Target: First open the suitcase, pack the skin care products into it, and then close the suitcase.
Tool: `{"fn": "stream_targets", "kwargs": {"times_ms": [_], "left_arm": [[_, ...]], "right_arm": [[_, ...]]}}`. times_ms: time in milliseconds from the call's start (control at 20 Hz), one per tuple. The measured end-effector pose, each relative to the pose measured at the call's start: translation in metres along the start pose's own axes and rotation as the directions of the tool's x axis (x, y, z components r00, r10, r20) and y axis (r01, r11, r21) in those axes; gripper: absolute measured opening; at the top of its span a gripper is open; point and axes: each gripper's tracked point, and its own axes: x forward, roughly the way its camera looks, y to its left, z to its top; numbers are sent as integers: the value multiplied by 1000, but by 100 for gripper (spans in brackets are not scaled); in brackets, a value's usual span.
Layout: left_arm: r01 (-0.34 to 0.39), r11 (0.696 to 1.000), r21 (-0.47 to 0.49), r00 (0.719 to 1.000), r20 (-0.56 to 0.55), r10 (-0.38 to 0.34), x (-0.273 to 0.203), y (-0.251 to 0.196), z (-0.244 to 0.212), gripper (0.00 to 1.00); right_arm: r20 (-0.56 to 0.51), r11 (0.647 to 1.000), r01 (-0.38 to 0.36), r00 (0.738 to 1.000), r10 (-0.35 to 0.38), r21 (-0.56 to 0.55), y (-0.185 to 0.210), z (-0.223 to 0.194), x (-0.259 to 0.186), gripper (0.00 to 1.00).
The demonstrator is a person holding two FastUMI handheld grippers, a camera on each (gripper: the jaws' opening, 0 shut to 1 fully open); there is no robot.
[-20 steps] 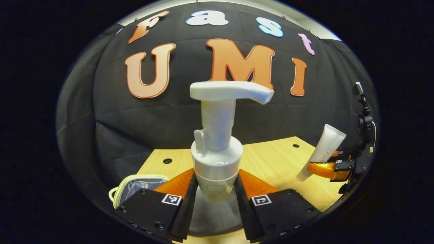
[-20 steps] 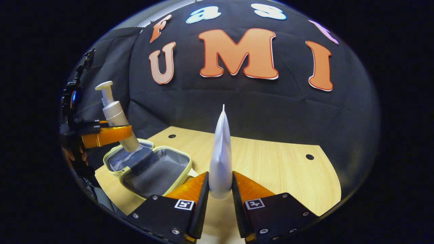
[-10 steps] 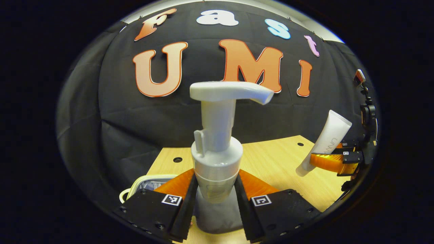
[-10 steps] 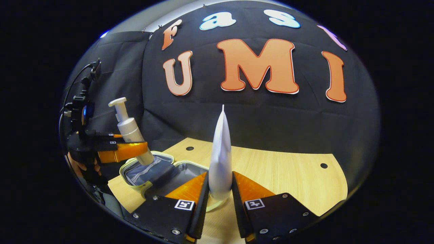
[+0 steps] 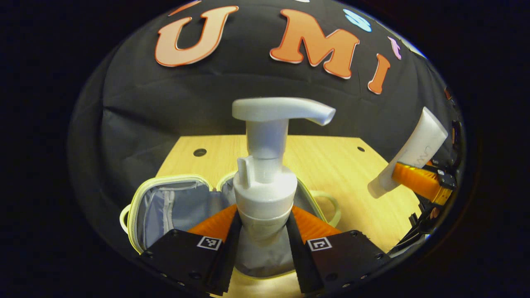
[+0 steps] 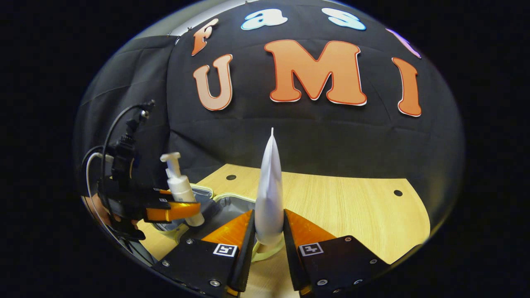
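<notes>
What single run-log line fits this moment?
case: open on table | left gripper: holds pump bottle over case | right gripper: holds tube

Pump bottle (image 5: 265, 182) above open suitcase (image 5: 165, 203) on table (image 5: 352, 182); tube (image 5: 414, 153) apparently rightward, over table.

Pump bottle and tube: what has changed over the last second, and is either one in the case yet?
The left gripper has carried the pump bottle down over the open suitcase, its base now low inside. The right gripper has drifted toward the case with the tube, not in yet. Both grips are unchanged, nothing released; the case stays open on the table.
</notes>
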Motion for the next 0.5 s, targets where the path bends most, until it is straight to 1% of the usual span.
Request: {"fn": "stream_targets", "kwargs": {"times_ms": [150, 250, 300, 500], "left_arm": [[16, 1000, 4, 996, -86, -15, 16, -8, -16, 60], [-4, 1000, 18, 988, -152, 7, 20, -11, -28, 62], [-10, 1000, 19, 984, -180, 13, 21, -14, -34, 60], [-34, 999, -19, 964, -264, 28, 26, -15, -49, 60]], "right_arm": [[-33, 1000, -12, 999, 12, 5, 6, -9, 2, 40], [-53, 1000, -25, 998, 25, 7, 6, -14, 5, 40], [-62, 999, -35, 997, 35, 9, 6, -16, 7, 40], [-81, 998, -66, 994, 66, 10, 1, -22, 17, 40]]}}
